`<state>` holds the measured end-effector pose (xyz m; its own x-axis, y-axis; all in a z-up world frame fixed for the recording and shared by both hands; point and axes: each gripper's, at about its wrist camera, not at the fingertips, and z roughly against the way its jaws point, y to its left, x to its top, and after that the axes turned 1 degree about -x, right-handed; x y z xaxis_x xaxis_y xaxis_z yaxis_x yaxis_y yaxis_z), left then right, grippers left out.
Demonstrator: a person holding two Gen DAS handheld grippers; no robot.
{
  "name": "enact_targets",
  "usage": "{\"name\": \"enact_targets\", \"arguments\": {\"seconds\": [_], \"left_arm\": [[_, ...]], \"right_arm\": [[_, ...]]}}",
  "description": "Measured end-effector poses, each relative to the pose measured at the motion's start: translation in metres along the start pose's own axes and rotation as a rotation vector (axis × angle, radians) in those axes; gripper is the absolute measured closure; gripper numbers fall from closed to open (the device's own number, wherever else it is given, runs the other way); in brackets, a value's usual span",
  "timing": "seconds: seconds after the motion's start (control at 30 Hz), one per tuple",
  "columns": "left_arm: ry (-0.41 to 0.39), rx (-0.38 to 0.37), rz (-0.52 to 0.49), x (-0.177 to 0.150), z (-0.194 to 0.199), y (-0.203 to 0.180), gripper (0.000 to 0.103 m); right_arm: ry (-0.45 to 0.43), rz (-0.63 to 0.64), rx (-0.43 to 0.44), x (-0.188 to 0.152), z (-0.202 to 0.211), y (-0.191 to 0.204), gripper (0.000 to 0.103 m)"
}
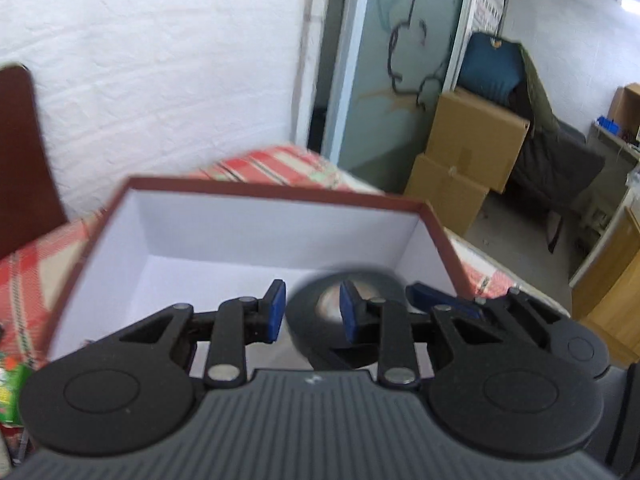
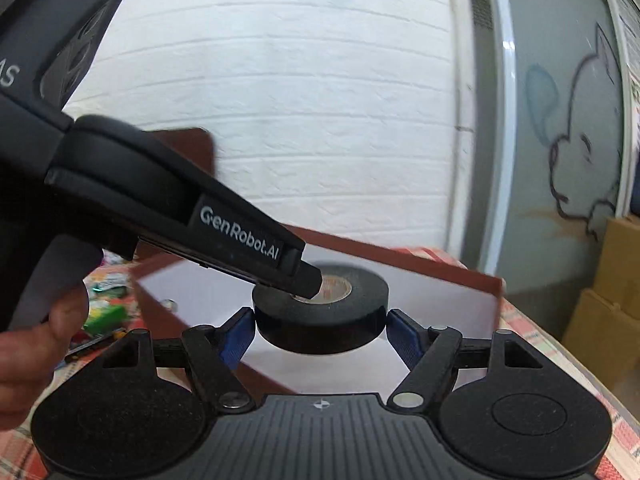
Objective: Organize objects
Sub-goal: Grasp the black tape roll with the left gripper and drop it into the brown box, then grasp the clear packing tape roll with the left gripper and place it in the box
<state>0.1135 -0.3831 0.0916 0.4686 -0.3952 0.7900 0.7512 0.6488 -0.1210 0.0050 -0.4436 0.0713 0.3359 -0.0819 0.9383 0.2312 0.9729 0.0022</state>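
Plaid-clothed table against white brick wall

Bright, even indoor light; motion blur throughout, with fisheye bending at edges.

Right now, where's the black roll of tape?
The black roll of tape is held above the open red box, the right gripper on its sides and the left gripper on its wall.

"GenRobot.AI" in white on the left gripper, side face.
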Motion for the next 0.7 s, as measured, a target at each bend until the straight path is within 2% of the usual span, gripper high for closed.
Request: {"name": "enact_targets", "arguments": {"seconds": [0.1, 0.17, 0.23, 0.37, 0.47, 0.53, 0.6, 0.7], "left_arm": [[0.010, 0.045, -0.020, -0.007, 0.002, -0.002, 0.069], [-0.008, 0.047, -0.001, -0.010, 0.015, 0.005, 0.068], [-0.040, 0.059, 0.025, -0.015, 0.037, 0.016, 0.068], [-0.125, 0.096, 0.109, -0.037, 0.094, 0.046, 0.063], [-0.154, 0.183, 0.207, -0.064, 0.133, 0.084, 0.062], [-0.131, 0.278, 0.275, -0.086, 0.154, 0.115, 0.062], [-0.095, 0.360, 0.351, -0.112, 0.172, 0.149, 0.062], [-0.062, 0.433, 0.476, -0.148, 0.195, 0.195, 0.063]], "right_arm": [[-0.001, -0.015, -0.018, -0.004, -0.013, -0.005, 0.029], [-0.006, -0.023, -0.010, -0.005, -0.018, 0.000, 0.030], [-0.033, -0.045, 0.019, -0.009, -0.005, -0.009, 0.030], [-0.127, -0.032, 0.057, -0.020, 0.033, 0.015, 0.030], [-0.190, -0.027, 0.139, -0.019, 0.044, 0.038, 0.030], [-0.189, -0.001, 0.201, -0.018, 0.045, 0.064, 0.030], [-0.155, 0.031, 0.261, -0.024, 0.042, 0.092, 0.030], [-0.073, 0.072, 0.354, -0.034, 0.028, 0.134, 0.030]]}}
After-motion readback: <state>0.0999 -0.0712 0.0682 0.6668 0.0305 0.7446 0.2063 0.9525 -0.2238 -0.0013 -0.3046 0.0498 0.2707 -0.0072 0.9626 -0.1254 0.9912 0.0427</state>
